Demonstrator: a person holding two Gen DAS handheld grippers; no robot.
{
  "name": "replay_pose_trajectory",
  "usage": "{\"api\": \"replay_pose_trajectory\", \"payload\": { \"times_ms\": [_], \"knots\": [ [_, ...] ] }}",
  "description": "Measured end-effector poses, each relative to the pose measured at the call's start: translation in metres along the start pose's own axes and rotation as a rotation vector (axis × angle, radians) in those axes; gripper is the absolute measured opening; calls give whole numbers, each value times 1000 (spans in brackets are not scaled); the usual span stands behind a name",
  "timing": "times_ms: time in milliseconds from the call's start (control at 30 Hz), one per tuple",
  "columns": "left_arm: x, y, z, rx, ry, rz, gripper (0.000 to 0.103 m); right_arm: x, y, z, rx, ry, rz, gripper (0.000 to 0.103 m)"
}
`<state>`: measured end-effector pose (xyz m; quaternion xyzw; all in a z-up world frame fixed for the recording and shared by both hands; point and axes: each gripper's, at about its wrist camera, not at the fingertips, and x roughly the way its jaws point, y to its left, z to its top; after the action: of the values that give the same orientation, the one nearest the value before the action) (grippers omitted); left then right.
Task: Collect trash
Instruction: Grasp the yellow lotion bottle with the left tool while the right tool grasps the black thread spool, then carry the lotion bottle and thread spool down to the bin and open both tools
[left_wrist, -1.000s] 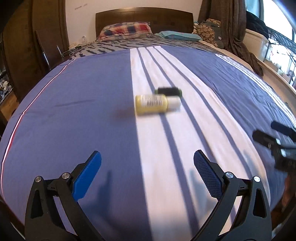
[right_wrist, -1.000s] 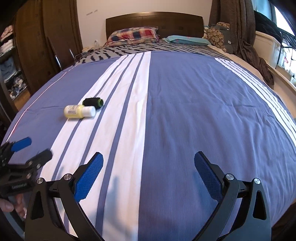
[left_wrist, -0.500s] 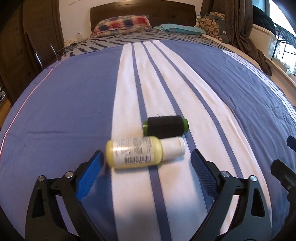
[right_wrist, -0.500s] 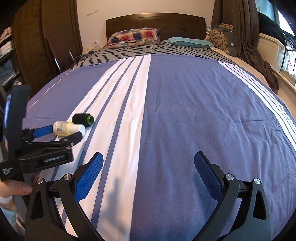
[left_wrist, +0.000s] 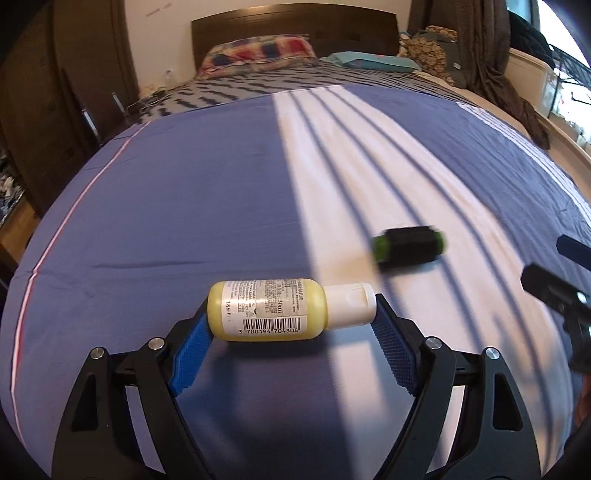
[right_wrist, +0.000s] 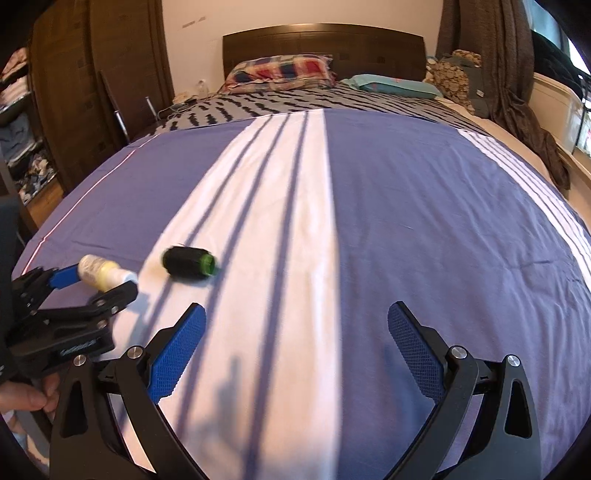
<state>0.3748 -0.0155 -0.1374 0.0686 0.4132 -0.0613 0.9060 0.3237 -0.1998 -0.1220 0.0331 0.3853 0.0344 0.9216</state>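
Note:
My left gripper (left_wrist: 291, 317) is shut on a small yellow bottle (left_wrist: 267, 310) with a white cap, held crosswise by its two ends just above the bed. It also shows in the right wrist view (right_wrist: 99, 275), with the bottle (right_wrist: 105, 275) between its blue pads. A black thread spool (left_wrist: 408, 245) with green ends lies on the white stripe to the right of the bottle; it shows in the right wrist view (right_wrist: 188, 263) too. My right gripper (right_wrist: 295, 332) is open and empty over the striped bedspread (right_wrist: 424, 221), to the right of the spool.
Pillows (right_wrist: 280, 72) and a dark wooden headboard (right_wrist: 321, 40) are at the far end of the bed. A wardrobe (right_wrist: 92, 92) stands at the left. Clothes and curtains (right_wrist: 509, 74) hang at the right. A hand (right_wrist: 22, 398) holds the left gripper.
My left gripper moved forward to the yellow bottle, shut on its ends and lifted it slightly. The spool now lies apart, to the right. The right gripper stayed open.

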Motion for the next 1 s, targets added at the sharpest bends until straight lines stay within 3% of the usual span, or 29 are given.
{"api": "replay_pose_trajectory", "payload": {
  "times_ms": [200,333,467,533,600,800,1000],
  "knots": [
    [-3,37,-3,-18,0,14,78,29,39,15,3,18,37,98],
    [-2,52,-3,-28,-1,11,78,49,63,23,-9,42,68,83],
    [0,61,-5,-36,-2,-3,78,66,80,28,-26,60,64,76],
    [0,62,-5,-38,-4,-5,78,77,85,29,-35,88,57,59],
    [0,64,-6,-42,-4,-9,78,82,87,29,-37,104,45,57],
    [-16,55,-10,-36,-19,-23,78,60,85,24,-57,63,51,57],
    [-59,35,-16,-19,-70,-38,78,2,74,14,-115,-11,-6,57]
  ]
}}
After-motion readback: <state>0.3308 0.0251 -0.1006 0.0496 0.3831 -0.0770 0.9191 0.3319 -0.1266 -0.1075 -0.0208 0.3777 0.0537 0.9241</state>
